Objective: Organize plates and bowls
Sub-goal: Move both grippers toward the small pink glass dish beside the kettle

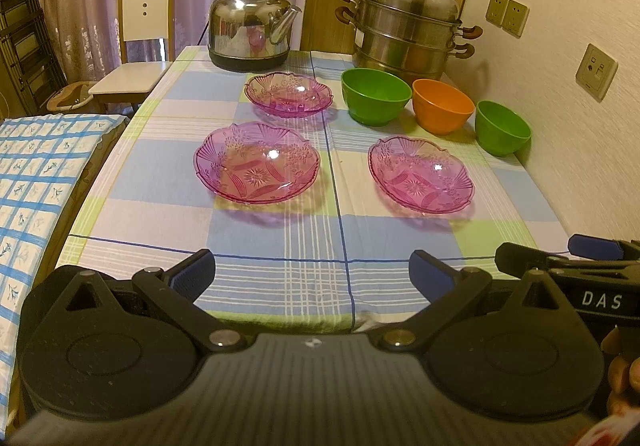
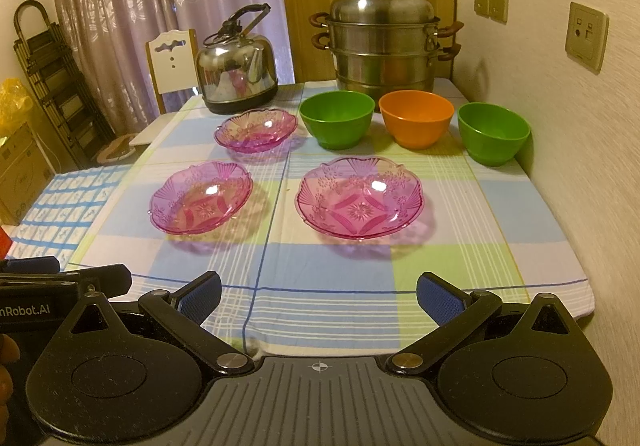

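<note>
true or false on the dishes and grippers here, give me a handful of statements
1. Three pink glass plates lie on the table. True.
2. The orange bowl sits between two green bowls. True.
3. The bowls are stacked. False: each stands apart.
4. The right gripper holds a plate. False: it is open and empty.
5. The left gripper is open. True.
6. The kettle stands on the chair. False: it is on the table.

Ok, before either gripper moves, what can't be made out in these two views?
- Steamer pot contents: hidden by its lid, both views.
- Kettle contents: closed, both views.
- Wall-side green bowl inside: mostly hidden by its near wall in the left view.
- Person: only fingers show, cut off by frame edges.
</note>
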A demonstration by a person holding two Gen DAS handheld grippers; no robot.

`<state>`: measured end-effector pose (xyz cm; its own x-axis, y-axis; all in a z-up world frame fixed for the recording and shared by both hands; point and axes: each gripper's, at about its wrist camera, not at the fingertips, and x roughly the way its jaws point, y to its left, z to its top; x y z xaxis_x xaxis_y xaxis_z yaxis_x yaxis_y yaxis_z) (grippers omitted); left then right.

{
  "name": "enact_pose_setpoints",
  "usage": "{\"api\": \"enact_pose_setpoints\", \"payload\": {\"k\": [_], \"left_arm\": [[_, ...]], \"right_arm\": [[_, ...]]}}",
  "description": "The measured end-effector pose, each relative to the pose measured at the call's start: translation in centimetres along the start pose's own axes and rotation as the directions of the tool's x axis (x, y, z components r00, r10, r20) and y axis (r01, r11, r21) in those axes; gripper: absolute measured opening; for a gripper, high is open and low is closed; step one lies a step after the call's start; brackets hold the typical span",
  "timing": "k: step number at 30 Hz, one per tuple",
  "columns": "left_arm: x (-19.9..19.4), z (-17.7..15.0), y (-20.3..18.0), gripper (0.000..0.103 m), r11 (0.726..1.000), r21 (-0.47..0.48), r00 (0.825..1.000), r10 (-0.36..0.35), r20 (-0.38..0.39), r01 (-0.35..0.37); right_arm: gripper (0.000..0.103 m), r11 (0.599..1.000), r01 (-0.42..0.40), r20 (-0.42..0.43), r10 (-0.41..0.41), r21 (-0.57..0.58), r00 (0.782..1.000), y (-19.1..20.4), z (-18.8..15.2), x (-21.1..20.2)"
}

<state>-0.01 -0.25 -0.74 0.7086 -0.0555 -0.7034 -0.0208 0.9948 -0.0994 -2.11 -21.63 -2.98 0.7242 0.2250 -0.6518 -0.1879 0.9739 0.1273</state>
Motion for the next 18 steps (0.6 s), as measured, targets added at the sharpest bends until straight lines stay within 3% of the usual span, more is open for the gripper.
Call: {"api": "enact_pose_setpoints", "payload": {"k": [8,18], "left_arm": [[0.0,0.0,0.0,0.102,1.0,-0.004,1.0,-0.005,-0.001,0.005],[1.2,2.2,2.4,0.102,0.991,-0.109,0.997,-0.069,0.018,0.071]], "right_arm": [[0.103,1.0,0.0,0.0,0.0,0.001,1.0,0.0,-0.1,0.1],[0.103,1.0,-0.019,-0.007,0.019,0.003,1.0,0.4,0.5,1.0]]}}
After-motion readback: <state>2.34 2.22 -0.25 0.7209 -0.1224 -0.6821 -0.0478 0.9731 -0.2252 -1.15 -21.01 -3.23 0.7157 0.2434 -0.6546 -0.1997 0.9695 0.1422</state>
